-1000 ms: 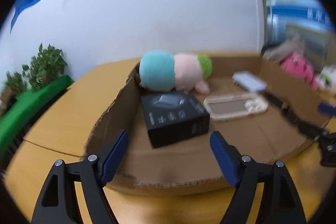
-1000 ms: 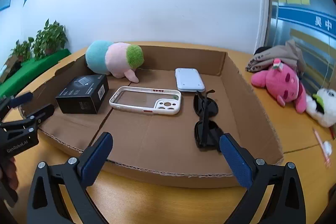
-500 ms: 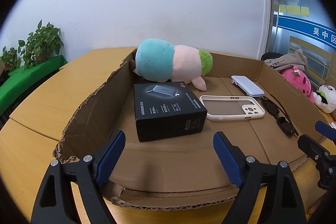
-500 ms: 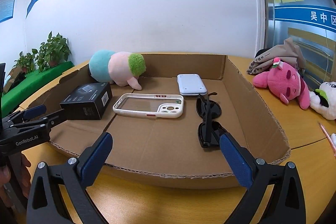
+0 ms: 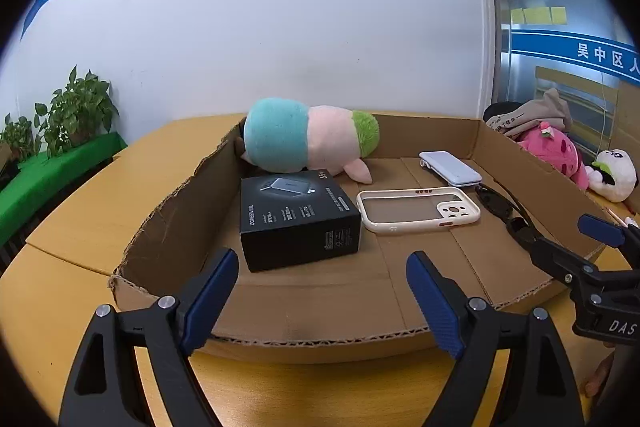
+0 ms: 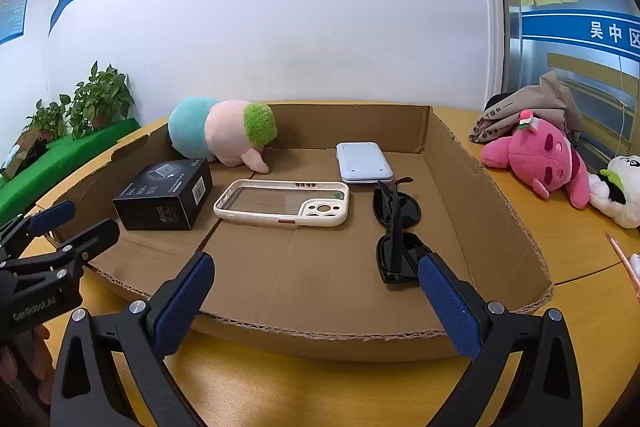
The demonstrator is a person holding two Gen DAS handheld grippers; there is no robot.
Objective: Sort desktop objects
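Note:
A shallow cardboard tray lies on the wooden table. Inside it are a black box, a teal, pink and green plush, a cream phone case, a pale blue flat device and black sunglasses. My left gripper is open at the tray's near left edge, just short of the black box. My right gripper is open over the near edge, its right finger close to the sunglasses. Neither holds anything.
On the table right of the tray lie a pink plush, a white panda plush and a beige bag. Potted plants stand on a green ledge at the left. A white wall rises behind the table.
The left wrist view was blurred and has steadied, swinging right and tilting up; the black box now sits farther from the left fingertips. The right gripper has barely moved.

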